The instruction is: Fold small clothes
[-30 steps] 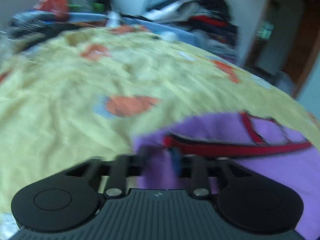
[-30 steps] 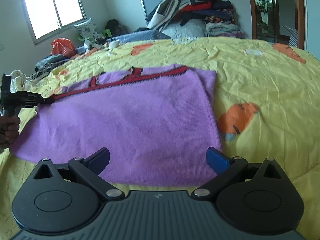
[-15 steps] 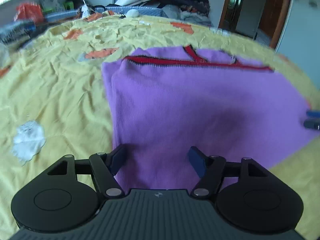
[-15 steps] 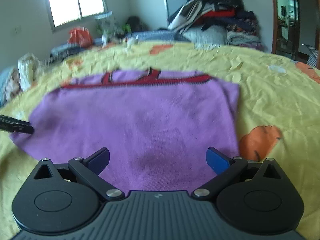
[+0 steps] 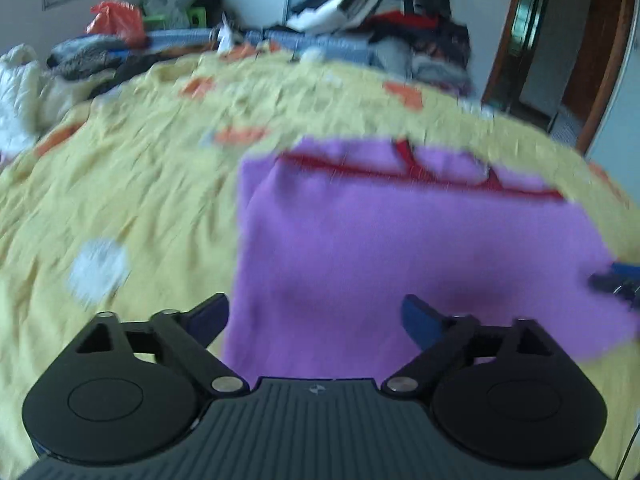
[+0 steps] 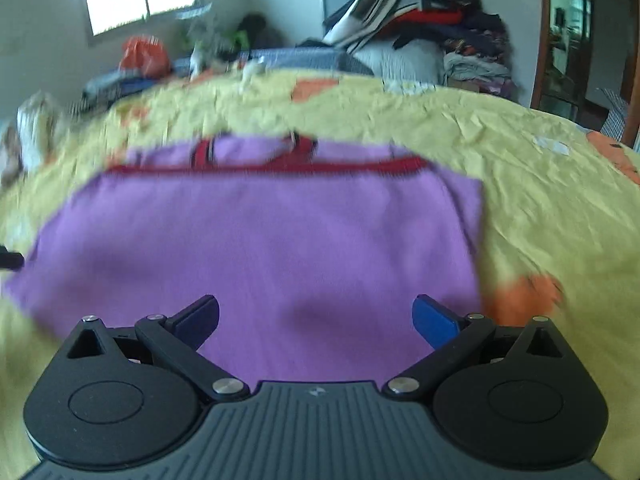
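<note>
A purple garment with red trim (image 5: 400,240) lies flat and folded on the yellow bed sheet (image 5: 120,184); it also shows in the right wrist view (image 6: 260,240). My left gripper (image 5: 316,316) is open and empty, over the garment's near left corner. My right gripper (image 6: 316,316) is open and empty, over the garment's near edge. The right gripper's tips (image 5: 616,280) show at the garment's right edge in the left wrist view. The left gripper's tip (image 6: 10,260) shows at the left edge of the right wrist view.
A pile of clothes (image 6: 420,32) is heaped at the bed's far side. An orange bag (image 6: 144,54) and bedding lie at the far left under a window. A doorway (image 5: 560,40) stands at the right. The sheet has orange and white patches.
My left gripper has let go of the garment's red-trimmed edge, opened, and pulled back to the near left corner. My right gripper stayed open and shifted slightly over the near edge.
</note>
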Demonstrator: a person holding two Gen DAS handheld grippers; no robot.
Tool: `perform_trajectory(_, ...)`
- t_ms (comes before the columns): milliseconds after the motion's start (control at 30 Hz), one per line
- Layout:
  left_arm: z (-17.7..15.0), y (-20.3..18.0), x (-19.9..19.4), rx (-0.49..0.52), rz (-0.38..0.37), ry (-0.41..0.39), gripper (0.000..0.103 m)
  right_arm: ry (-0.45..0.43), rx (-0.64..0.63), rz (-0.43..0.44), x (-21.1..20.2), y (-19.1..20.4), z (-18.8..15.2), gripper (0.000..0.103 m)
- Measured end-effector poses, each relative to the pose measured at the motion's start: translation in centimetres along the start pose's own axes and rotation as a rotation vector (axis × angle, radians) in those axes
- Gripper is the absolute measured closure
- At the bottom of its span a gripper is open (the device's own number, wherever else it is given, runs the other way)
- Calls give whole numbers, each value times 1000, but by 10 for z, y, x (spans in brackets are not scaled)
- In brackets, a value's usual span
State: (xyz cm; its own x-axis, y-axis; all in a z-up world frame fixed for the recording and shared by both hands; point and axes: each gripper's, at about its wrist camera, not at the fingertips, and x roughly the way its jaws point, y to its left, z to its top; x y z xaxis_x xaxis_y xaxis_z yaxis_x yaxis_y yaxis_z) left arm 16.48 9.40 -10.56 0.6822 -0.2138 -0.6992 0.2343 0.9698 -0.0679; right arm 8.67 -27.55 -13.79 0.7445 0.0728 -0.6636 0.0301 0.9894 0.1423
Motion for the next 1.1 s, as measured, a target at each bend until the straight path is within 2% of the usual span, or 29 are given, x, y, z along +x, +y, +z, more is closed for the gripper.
perform_trajectory(100, 29, -21, 35, 11, 11, -7, 10, 6, 6, -77, 30, 13, 20, 0)
perform_trajectory(133, 33, -27, 45, 23, 39, -7, 10, 15, -2, -95, 39, 18, 26, 0)
perform_trajectory(167, 38, -31, 60, 25, 70, 2, 10, 23, -22, -95, 46, 21, 30, 0)
perform_trajectory(267, 42, -31, 95, -1, 98, 72, 10, 12, -65, -90, 62, 33, 34, 0)
perform_trajectory(300, 38, -30, 103, -4, 120, 84, 4, 9, -70, -100, 67, 34, 35, 0)
perform_trajectory(333, 35, -28, 106, -4, 126, 76, 0, 15, -71, -109, 71, 33, 34, 0)
perform_trajectory(500, 33, -23, 106, -20, 121, 81, 0, 16, -85, -124, 82, 16, 33, 0)
perform_trajectory(600, 30, -24, 105, -20, 116, 70, 0, 18, -29, -140, 87, -3, 38, 0)
perform_trajectory(700, 33, -23, 108, -23, 113, 70, 0, 24, -23, -188, 80, 1, 43, 0)
perform_trajectory(767, 33, -23, 109, -18, 112, 69, 0, 18, -32, -186, 69, 10, 41, 0)
perform_trajectory(867, 32, -22, 108, -12, 104, 66, 0, 10, -42, -151, 57, 22, 28, 0)
perform_trajectory(933, 30, -21, 107, -7, 99, 65, 0, 30, -76, -161, 57, 26, 14, 0)
perform_trajectory(967, 30, -21, 106, -5, 97, 65, 0, 6, -71, -155, 53, 24, 7, 0)
perform_trajectory(1033, 28, -20, 104, 2, 90, 64, 0, 11, -22, -145, 45, 13, -2, 0)
perform_trajectory(1100, 26, -18, 103, 11, 82, 60, 0, 11, -46, -144, 37, 9, -10, 0)
